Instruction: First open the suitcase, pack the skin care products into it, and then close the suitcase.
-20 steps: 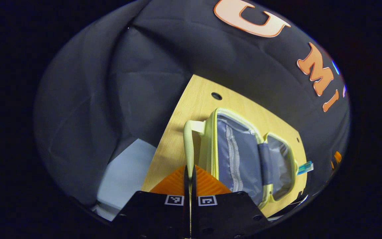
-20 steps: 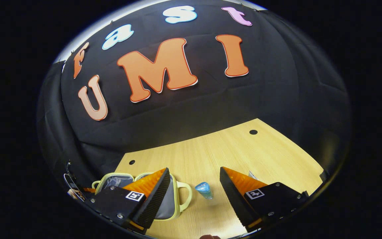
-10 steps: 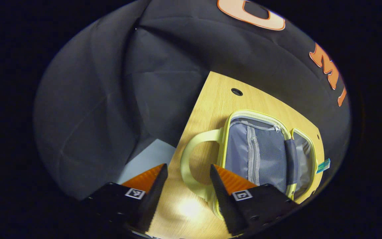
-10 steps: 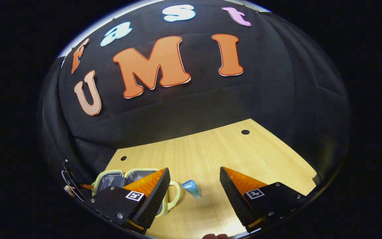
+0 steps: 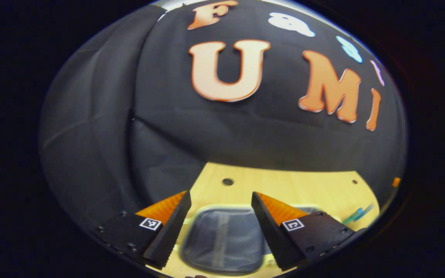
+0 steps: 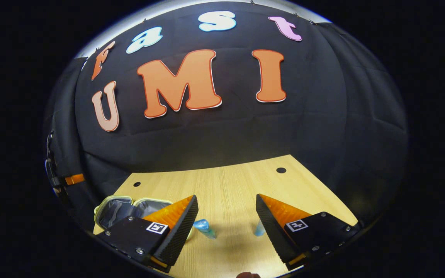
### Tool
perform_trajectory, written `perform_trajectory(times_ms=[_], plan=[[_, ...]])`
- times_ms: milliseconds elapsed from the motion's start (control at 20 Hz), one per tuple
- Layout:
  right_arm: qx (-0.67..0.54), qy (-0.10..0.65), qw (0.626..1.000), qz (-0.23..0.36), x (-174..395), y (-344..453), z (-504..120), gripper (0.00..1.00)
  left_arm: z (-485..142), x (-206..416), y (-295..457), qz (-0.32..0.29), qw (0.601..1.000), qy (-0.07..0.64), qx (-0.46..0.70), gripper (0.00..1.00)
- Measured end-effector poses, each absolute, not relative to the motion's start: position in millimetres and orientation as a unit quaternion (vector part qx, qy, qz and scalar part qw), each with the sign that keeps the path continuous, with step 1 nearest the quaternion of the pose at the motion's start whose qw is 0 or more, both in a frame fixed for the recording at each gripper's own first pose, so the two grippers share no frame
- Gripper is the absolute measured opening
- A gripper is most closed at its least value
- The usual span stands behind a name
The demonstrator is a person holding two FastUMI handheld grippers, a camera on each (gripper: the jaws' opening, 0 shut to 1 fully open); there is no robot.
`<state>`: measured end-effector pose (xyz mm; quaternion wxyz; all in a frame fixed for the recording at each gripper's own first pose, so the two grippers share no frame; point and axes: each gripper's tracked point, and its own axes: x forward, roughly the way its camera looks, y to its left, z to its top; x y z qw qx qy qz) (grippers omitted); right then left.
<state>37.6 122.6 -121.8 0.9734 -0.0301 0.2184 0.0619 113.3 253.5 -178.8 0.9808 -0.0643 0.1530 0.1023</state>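
Note:
The yellow-green suitcase [image 5: 222,239] lies open on the wooden table, its grey lining blurred between the fingers of my left gripper [image 5: 218,227], which is open and empty. In the right gripper view the open suitcase [image 6: 122,208] sits at the lower left, partly hidden by a finger. A blue skin care tube [image 6: 204,227] lies on the table just right of it, inside the span of my right gripper [image 6: 226,227], which is open and holds nothing. A second pale blue item [image 6: 259,228] peeks out beside the right finger. A teal product [image 5: 357,214] lies right of the suitcase.
The wooden table [image 6: 230,185] has small round holes [image 6: 281,170] near its back edge, close to the black cloth wall. The other gripper [image 6: 66,179] shows at the far left edge of the right gripper view.
My left gripper let go of the suitcase handle, opened, and swung up and back to face the wall, suitcase now low between its fingers. The right gripper shifted slightly; the blue tube sits closer to its left finger.

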Motion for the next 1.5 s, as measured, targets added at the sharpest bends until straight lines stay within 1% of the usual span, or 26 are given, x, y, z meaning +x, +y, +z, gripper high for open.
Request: perform_trajectory(times_ms=[150, 250, 400, 500, 650, 750, 950, 1100, 1300, 1500], plan=[[-0.041, 0.191, 0.979, 0.063, 50, 111, -113, 0.95, -115, 131, 166, 0.06, 0.995, 0.079, -0.023, 0.97], [-0.049, 0.185, 0.979, 0.062, 53, 100, -113, 0.95, -90, 131, 110, 0.045, 0.998, 0.043, 0.004, 0.97], [-0.05, 0.193, 0.978, 0.062, 53, 83, -120, 0.95, -87, 131, 5, -0.015, 1.0, 0.019, 0.016, 0.97], [-0.066, 0.194, 0.977, 0.059, 57, 69, -124, 0.95, -106, 136, -54, -0.032, 0.999, 0.028, 0.014, 0.95], [-0.098, 0.18, 0.977, 0.054, 62, 47, -128, 0.95, -140, 131, -120, -0.05, 0.998, 0.046, -0.017, 0.95], [-0.1, 0.171, 0.979, 0.058, 65, 45, -129, 0.95, -163, 123, -159, -0.064, 0.996, 0.056, -0.009, 0.95], [-0.103, 0.186, 0.974, 0.073, 60, 39, -141, 0.95, -212, 130, -193, -0.069, 0.994, 0.079, 0.007, 0.95], [-0.115, 0.208, 0.969, 0.067, 54, 17, -158, 0.95, -292, 139, -214, -0.063, 0.989, 0.135, 0.015, 0.95], [-0.12, 0.245, 0.961, 0.047, 51, -16, -184, 0.95, -356, 147, -230, -0.057, 0.985, 0.163, 0.008, 0.96], [-0.128, 0.266, 0.955, 0.044, 51, -29, -199, 0.95, -396, 154, -242, -0.06, 0.98, 0.191, -0.004, 0.96]])
